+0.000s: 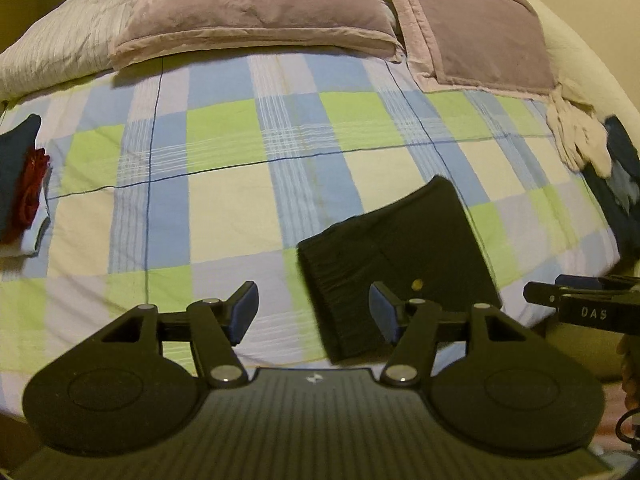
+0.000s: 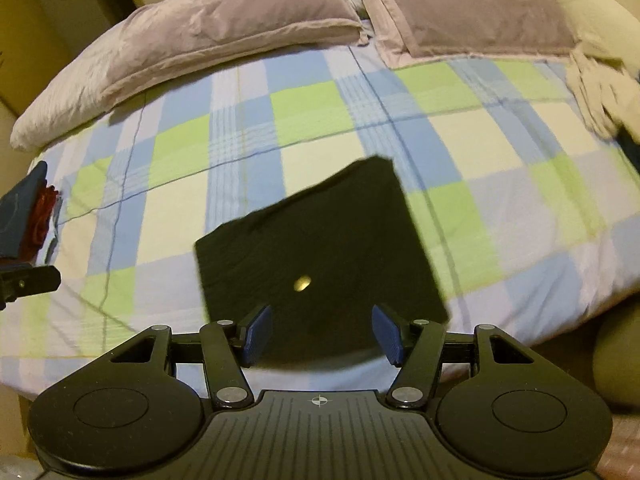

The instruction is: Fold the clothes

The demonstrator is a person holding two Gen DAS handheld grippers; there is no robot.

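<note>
A bed (image 1: 224, 200) dressed in a checked sheet of blue, green and cream fills a dim, yellow-lit bedroom. Nearest the onlooker, the left gripper (image 1: 314, 312) hangs over the bed's near edge, its blue pads spread and nothing between them; a corner of the folded black garment (image 1: 400, 256) sits just beyond its right finger. The right gripper (image 2: 322, 334) stands spread as well, empty, poised over the near edge of the same garment (image 2: 320, 248). That garment, a neat dark rectangle of soft knit with a ribbed hem and a small pale round dot on top, lies flat on the bed close to its near edge.

Left of the garment, well apart, a stack of folded clothes (image 1: 24, 184) in navy, red and white rests by the bed's left side. To the garment's right, beyond it, a loose cream garment (image 1: 576, 136) sprawls beside something dark blue. Farthest back, two mauve pillows (image 1: 256, 8) with a velvety sheen lean at the head.

The risk, as it looks: a grab at only the top layer of the black garment would peel the fold open, and a careless nudge could send it off the near edge.
</note>
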